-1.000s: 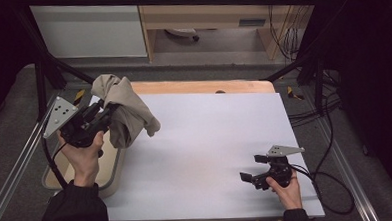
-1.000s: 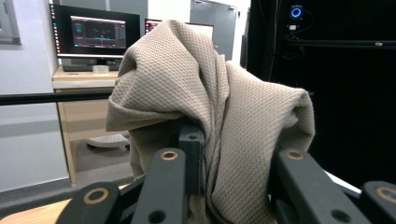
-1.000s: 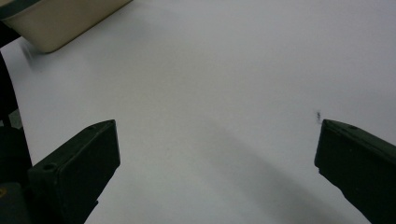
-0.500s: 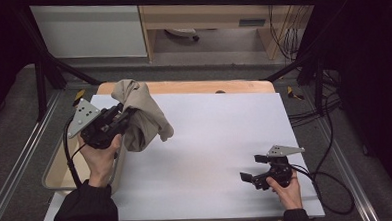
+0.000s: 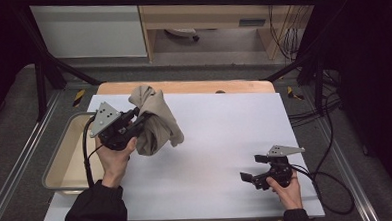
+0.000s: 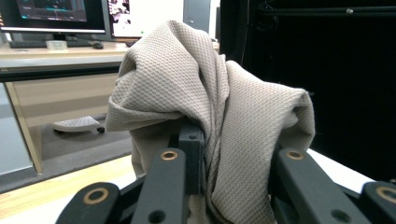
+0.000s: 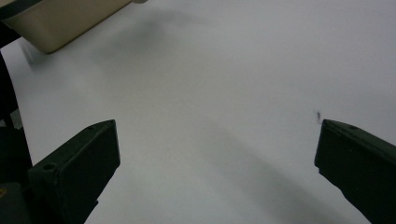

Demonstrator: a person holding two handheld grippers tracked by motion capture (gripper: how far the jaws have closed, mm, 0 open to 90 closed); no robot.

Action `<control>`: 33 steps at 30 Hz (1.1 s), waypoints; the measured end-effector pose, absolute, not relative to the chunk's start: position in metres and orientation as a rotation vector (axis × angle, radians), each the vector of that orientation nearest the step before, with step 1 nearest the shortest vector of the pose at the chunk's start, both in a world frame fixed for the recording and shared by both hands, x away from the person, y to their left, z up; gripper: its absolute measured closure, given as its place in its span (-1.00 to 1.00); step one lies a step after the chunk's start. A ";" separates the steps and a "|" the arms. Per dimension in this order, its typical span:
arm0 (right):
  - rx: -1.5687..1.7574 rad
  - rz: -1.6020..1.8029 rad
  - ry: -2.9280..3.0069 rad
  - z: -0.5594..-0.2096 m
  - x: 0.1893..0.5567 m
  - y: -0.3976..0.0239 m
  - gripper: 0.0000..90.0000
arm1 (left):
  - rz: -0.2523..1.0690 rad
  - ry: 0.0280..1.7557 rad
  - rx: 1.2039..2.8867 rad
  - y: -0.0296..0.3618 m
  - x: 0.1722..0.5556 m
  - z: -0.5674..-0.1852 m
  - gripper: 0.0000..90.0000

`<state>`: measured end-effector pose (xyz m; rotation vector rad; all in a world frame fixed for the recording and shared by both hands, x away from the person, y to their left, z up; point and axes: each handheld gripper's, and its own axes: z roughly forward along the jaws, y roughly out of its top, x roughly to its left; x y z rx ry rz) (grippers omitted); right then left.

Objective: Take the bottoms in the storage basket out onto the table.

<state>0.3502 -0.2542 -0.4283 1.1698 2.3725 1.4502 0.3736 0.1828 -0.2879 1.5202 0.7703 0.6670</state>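
White worktop [image 5: 220,139] carries everything; beige bin [image 5: 66,161] sits under the left tongs [image 5: 140,119]. Those are clamped on a bunched beige cloth [image 5: 154,122], which hangs off their tips above the worktop. Looks light, limp, waffle weave, not slippery. Better hold: a free corner or hem. Right tongs [image 5: 253,169] gape empty, well apart.

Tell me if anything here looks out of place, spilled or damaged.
Nothing stands out. The beige cloth hangs bunched from the left gripper over the white sheet, the right gripper rests open on that sheet, and the tray beside it sits level.
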 end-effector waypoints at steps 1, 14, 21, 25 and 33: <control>1.169 1.450 2.373 -0.428 0.350 -0.254 -0.99 | 0.664 0.769 1.526 0.181 0.374 -0.289 0.61; 1.171 1.450 2.371 -0.428 0.350 -0.254 -0.99 | 0.630 0.766 1.583 0.159 0.381 -0.302 0.61; 1.171 1.450 2.371 -0.428 0.350 -0.254 -0.99 | 0.613 0.761 1.626 0.145 0.385 -0.310 0.61; 1.170 1.449 2.372 -0.428 0.350 -0.255 -0.99 | 0.605 0.758 1.648 0.138 0.386 -0.314 0.61; 1.171 1.449 2.370 -0.428 0.350 -0.254 -0.99 | 0.586 0.757 1.682 0.127 0.389 -0.322 0.60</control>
